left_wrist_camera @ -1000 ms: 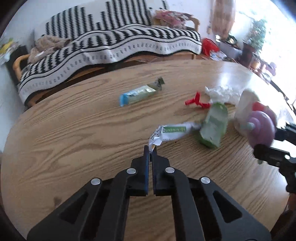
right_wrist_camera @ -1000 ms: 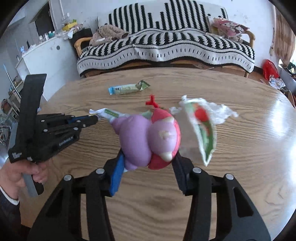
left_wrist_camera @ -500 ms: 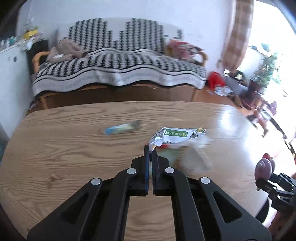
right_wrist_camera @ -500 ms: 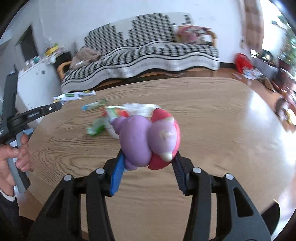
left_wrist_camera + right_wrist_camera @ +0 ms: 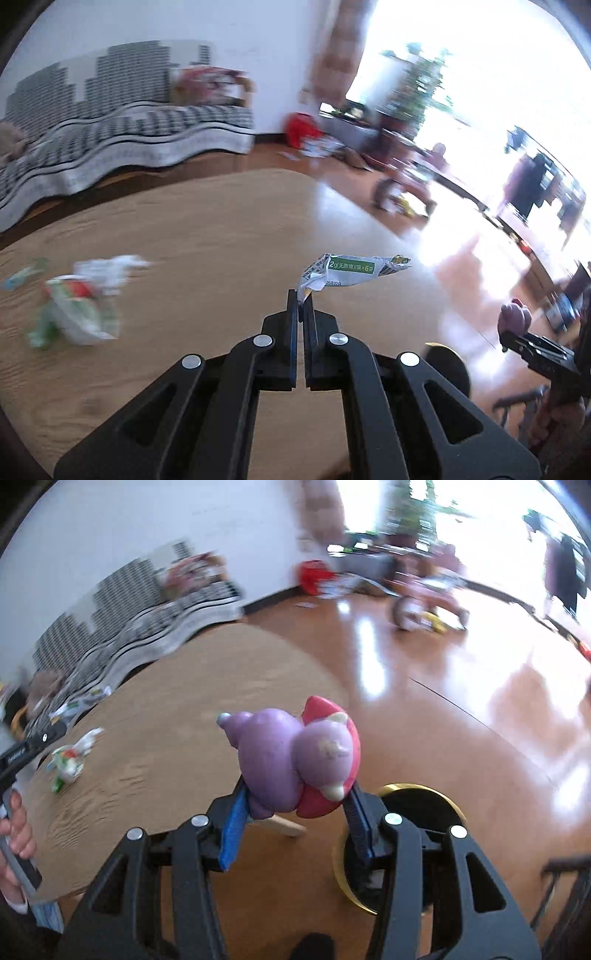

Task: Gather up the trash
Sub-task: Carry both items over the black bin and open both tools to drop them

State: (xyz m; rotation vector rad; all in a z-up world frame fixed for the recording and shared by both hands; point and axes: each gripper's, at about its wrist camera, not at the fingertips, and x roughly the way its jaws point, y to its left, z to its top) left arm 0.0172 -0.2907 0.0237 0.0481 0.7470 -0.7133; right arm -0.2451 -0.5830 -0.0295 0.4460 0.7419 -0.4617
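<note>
Left gripper: we see our left gripper (image 5: 303,295) at lower centre of the left wrist view, its jaws pressed together and pinching one torn end of a crumpled white-and-green wrapper (image 5: 351,271).
Wrapper: it sticks out up and to the right of the fingertips, off the table, its green panel of print facing us.
Right gripper: in the right wrist view our right gripper (image 5: 295,794) fills the lower centre, jaws about half open and clamped on either side of a purple-and-red plastic toy (image 5: 295,757).
Toy: it sits wedged between the blue-lined pads, its purple bulges toward the left, its red part toward the right; in the left wrist view we catch it again, small, at the right edge (image 5: 514,317).
Table: the round wooden table (image 5: 207,236) spreads across the left and centre of both views, its edge curving off to the right.
Remaining trash: a blurred heap of white, green and red wrappers (image 5: 79,306) lies on the table at middle left of the left wrist view, with a blue-green packet (image 5: 22,275) at the far left edge; the same heap shows small at left in the right wrist view (image 5: 68,762).
Bin: a dark round bin with a gold rim (image 5: 406,843) stands on the floor at lower right, behind the right gripper's finger.
Hand: our left hand (image 5: 16,834) grips its handle at the lower left edge.
Background: striped sofa (image 5: 122,144) upper left, all motion-blurred.
</note>
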